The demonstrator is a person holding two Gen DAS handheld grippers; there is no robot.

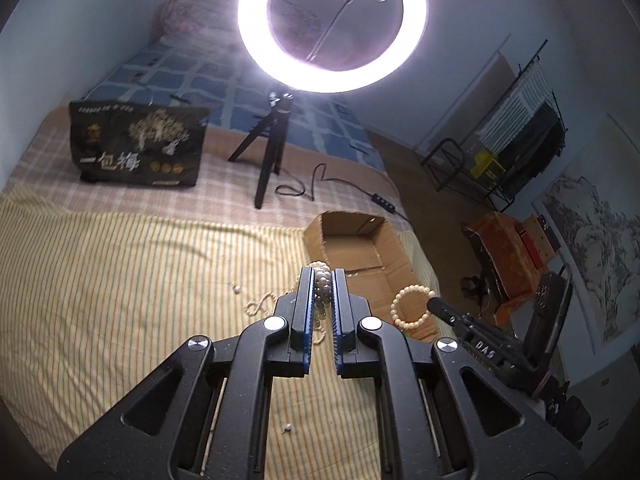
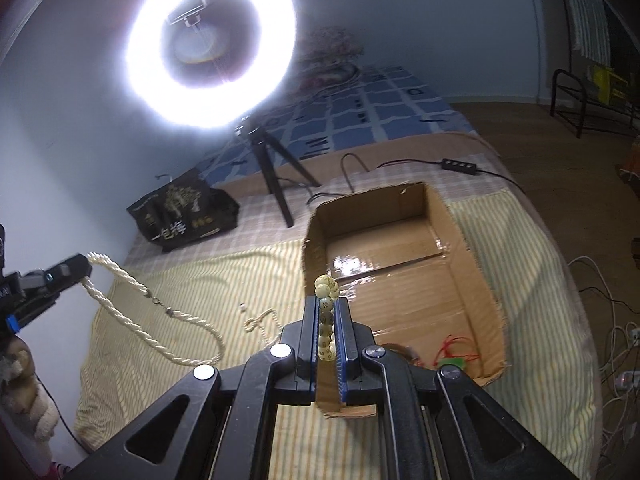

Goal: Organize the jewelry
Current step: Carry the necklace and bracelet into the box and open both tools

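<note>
With the left gripper (image 1: 323, 276) clamped on the twisted cream pearl rope necklace (image 2: 120, 280) beside the open brown cardboard box (image 2: 460, 240), and the right gripper (image 2: 328, 304) pinching the cream bead bracelet (image 2: 327, 286) at its near rim, carry each fully over the box before releasing.

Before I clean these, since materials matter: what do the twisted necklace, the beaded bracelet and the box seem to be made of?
Twisted necklace: strands of tiny cream pearl-like beads, satin sheen, metal clasp; real or imitation unclear.
Beaded bracelet: glossy pale round beads with dark markings, possibly glass, resin or stone.
Box: brown corrugated cardboard, torn edges, shiny tape along the bottom.
</note>
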